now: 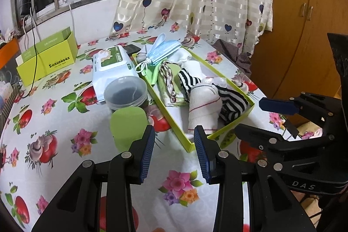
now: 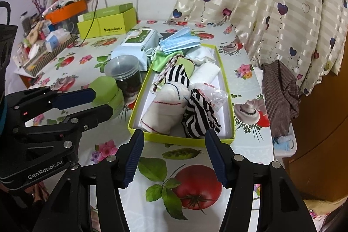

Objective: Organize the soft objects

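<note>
A shallow yellow-green tray [image 1: 188,146] [image 2: 139,105] lies on the flowered tablecloth, filled with soft things. A rolled white cloth [image 1: 203,110] [image 2: 163,108] and a black-and-white striped cloth [image 1: 232,101] [image 2: 198,116] fill its near end. Blue face masks [image 1: 163,50] [image 2: 180,42] rest over its far rim, beside a green cloth [image 2: 161,62]. My left gripper [image 1: 174,134] [image 2: 102,102] hovers open at the tray's near left corner, holding nothing. My right gripper [image 2: 174,138] [image 1: 261,119] stands open just short of the tray's near edge, also holding nothing.
Left of the tray are a clear jar [image 1: 126,92] with dark contents, a green cap [image 1: 128,125], a wet-wipes pack [image 1: 111,64] and a green carton [image 1: 47,58]. A brown checked cloth [image 2: 280,92] hangs off the table's right edge. Clutter [image 2: 43,36] fills the far left.
</note>
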{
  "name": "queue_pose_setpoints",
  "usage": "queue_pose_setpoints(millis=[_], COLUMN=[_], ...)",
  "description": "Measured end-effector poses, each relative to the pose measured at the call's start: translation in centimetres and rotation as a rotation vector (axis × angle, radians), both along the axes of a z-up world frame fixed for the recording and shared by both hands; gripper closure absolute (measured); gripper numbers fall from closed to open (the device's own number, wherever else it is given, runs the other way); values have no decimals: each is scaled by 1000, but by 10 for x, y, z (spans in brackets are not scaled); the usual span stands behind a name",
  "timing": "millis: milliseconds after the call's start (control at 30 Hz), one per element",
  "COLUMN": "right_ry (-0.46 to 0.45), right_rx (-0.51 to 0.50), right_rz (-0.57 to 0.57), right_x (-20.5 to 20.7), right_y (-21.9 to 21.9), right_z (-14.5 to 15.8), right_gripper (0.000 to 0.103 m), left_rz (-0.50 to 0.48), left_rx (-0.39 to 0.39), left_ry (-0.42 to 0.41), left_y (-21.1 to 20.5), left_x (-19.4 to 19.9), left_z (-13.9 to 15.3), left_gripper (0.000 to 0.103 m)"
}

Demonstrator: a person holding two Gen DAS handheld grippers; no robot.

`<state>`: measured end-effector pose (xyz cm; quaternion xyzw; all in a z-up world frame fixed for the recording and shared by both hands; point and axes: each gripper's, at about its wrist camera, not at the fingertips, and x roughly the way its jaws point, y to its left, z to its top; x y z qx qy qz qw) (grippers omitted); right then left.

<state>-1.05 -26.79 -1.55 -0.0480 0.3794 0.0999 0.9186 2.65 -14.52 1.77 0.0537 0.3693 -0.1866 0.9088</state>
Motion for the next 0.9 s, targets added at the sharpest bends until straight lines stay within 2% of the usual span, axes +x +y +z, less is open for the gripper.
queue_pose_setpoints(millis=[900], right_ry=[13], right_rx=[-6], right_rz=[13], right_x=[3], right_y=[5], right_z=[-7], right_gripper=[44], left_rz=[21], left_rx=[9], left_ry=[-3], left_y=[1], left_x=[2], left_z=[-4], left_gripper=[64])
